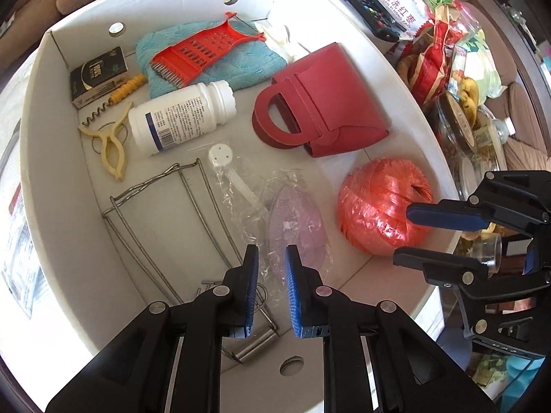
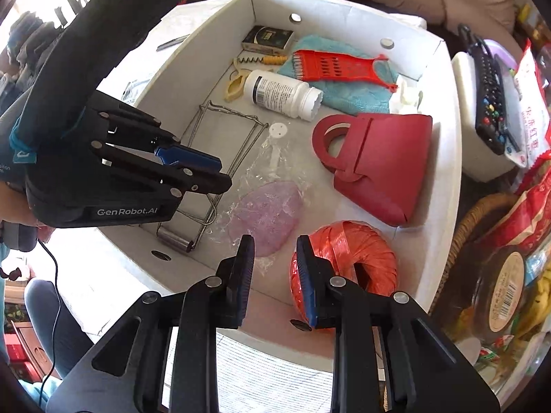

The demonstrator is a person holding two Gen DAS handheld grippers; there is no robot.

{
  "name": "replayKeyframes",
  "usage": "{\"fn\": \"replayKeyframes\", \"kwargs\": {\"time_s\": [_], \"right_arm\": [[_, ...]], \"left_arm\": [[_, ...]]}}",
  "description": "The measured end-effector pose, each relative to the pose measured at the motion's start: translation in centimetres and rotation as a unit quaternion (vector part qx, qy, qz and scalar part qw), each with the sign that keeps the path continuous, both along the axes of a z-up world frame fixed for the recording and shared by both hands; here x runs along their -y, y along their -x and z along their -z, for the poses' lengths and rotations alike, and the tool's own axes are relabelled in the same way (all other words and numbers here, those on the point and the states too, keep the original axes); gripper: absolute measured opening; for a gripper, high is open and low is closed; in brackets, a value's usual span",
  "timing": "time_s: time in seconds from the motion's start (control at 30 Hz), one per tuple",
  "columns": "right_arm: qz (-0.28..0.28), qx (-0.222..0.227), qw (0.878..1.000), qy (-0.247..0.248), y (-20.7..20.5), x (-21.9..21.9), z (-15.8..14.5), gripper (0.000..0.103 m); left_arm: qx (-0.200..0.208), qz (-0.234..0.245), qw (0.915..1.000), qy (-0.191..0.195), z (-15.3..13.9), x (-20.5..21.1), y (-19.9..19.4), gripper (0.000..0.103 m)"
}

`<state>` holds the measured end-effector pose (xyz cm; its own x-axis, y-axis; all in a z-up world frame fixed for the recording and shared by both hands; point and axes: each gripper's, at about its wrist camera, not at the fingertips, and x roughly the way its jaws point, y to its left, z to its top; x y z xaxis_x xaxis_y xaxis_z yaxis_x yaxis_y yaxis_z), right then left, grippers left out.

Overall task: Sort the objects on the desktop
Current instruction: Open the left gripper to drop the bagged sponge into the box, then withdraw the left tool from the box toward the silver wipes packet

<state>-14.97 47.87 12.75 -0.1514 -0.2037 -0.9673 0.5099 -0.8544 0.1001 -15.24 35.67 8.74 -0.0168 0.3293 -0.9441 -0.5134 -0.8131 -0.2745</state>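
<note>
A white cardboard box [image 1: 51, 110] holds the sorted things. Among them are a red felt handbag [image 1: 330, 103], an orange twine ball [image 1: 378, 206], a white pill bottle [image 1: 179, 117], a red grater [image 1: 203, 48] on a teal cloth [image 1: 241, 69], and a purple piece in clear wrap [image 1: 292, 220]. My left gripper [image 1: 272, 258] hovers over the wrapped piece, jaws a little apart with nothing between them. My right gripper [image 2: 274, 244] hangs above the box's near edge beside the twine ball [image 2: 347, 251], also slightly open and holding nothing. Each view shows the other gripper: the right gripper [image 1: 403, 235] and the left gripper [image 2: 225, 175].
Also in the box are a bent wire frame [image 1: 165, 213], a beige clothes peg [image 1: 112, 144], a corkscrew [image 1: 117, 96] and a black carton [image 1: 98, 75]. Outside on the right lie a remote control [image 2: 489, 103], snack bags [image 2: 530, 110], a jar [image 2: 506, 275] and bananas [image 1: 470, 96].
</note>
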Motion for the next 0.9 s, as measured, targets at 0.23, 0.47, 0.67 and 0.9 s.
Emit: {"fn": "replayKeyframes", "kwargs": {"time_s": [0.23,0.47,0.67,0.9], "right_arm": [[0.011,-0.012,1.000,-0.008,-0.5,0.1,0.4,0.024],[0.033,-0.040,0.999,-0.017,-1.1,-0.5,0.6,0.044],[0.048,-0.057,0.997,0.001,-1.9,-1.1,0.0,0.076],[0.051,-0.071,0.996,0.002,-3.5,-0.8,-0.5,0.090]], "left_arm": [[-0.009,0.004,0.9998,0.016,0.0,0.8,-2.5,0.037],[-0.059,-0.021,0.9979,0.017,-2.5,2.7,-5.2,0.075],[-0.091,-0.058,0.9941,-0.008,-5.1,4.7,-6.9,0.101],[-0.127,-0.047,0.9906,0.018,-6.5,5.1,-9.5,0.103]]}}
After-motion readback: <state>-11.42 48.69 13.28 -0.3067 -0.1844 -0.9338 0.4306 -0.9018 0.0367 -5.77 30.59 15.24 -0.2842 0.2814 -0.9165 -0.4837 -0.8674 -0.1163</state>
